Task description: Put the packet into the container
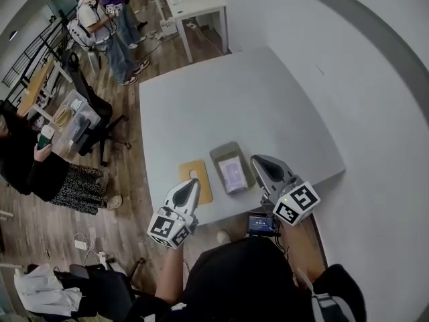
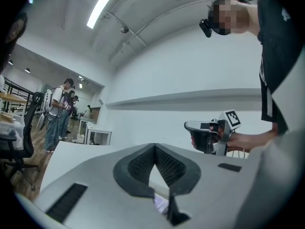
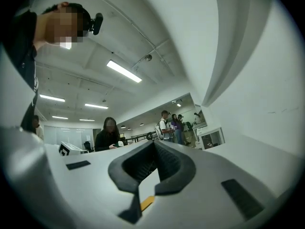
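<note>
Reader: Setting, read from the left?

Legend: Wooden floor [image 1: 134,200] on the left, with a person in dark clothes [image 1: 27,159] at the frame edge and a black office chair [image 1: 90,109]. Two standing people [image 1: 107,19] are farther back, near a white desk [image 1: 198,5]. A pale grey table [image 1: 234,92] fills the centre, and a white wall [image 1: 382,113] bounds it on the right.

Reader: Where is the packet relative to the grippers?

Legend: Along the table's near edge, in order:
- the left gripper [image 1: 194,183], its tip seen over a tan board [image 1: 190,171];
- a grey container [image 1: 221,151], just beside the board, with the pale packet [image 1: 233,174] lying flat inside it;
- the right gripper [image 1: 256,159], its tip seen over the container's right rim.

The packet lies between the two grippers, nearer the right one, and neither touches it.

Reader: Jaws and pose?

Legend: Both grippers are held level, pointing away from the person over the near edge, with the marker cubes toward the body. In each gripper view the two jaws meet at their tips with nothing between the pads, so both are empty.
</note>
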`<state>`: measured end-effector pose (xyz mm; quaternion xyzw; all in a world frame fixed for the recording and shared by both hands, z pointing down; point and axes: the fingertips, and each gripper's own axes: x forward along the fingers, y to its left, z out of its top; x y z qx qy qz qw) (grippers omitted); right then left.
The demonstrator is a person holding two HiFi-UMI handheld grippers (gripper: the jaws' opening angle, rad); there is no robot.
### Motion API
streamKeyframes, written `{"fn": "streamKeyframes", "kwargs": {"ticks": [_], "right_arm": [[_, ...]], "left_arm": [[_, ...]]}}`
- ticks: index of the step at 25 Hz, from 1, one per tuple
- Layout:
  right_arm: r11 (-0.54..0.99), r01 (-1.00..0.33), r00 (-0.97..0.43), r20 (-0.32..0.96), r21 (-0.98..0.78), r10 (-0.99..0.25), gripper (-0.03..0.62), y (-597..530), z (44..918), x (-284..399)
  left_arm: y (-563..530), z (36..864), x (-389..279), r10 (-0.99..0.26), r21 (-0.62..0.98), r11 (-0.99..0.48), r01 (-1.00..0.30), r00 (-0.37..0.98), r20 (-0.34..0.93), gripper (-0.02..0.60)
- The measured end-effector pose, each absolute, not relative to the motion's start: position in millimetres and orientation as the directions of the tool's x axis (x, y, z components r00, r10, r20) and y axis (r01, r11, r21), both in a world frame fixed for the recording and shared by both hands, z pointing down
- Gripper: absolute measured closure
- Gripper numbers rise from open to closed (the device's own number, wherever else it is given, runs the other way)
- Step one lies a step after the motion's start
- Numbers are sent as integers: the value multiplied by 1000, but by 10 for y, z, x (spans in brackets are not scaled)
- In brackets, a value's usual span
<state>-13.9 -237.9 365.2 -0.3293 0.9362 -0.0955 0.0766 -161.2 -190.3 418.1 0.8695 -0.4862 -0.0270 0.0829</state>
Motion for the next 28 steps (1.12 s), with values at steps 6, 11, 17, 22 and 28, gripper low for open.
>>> {"fn": "streamKeyframes", "kwargs": {"ticks": [6, 11, 17, 22, 28], "right_arm": [[796, -585, -800, -55, -154, -598, 572, -2335, 3674, -232], [809, -571, -813, -37, -141, -580, 572, -2327, 3744, -286], [809, -566, -816, -34, -161, -577, 572, -2322, 3762, -306], [810, -564, -817, -32, -159, -575, 574, -2308, 3752, -306], [811, -559, -821, -26, -174, -571, 573, -2291, 3791, -277]], "left_arm": [[-1898, 4130, -1553, -846, 153, -525, -837, 533, 16, 574], [-1882, 4094, -1527, -847, 140, -525, -840, 532, 13, 574], [-1859, 4095, -1545, -849, 137, -523, -841, 529, 9, 574], [-1849, 4093, -1520, -845, 134, -529, -838, 535, 11, 574], [-1838, 4091, -1456, -840, 134, -536, -833, 542, 9, 574]]}}
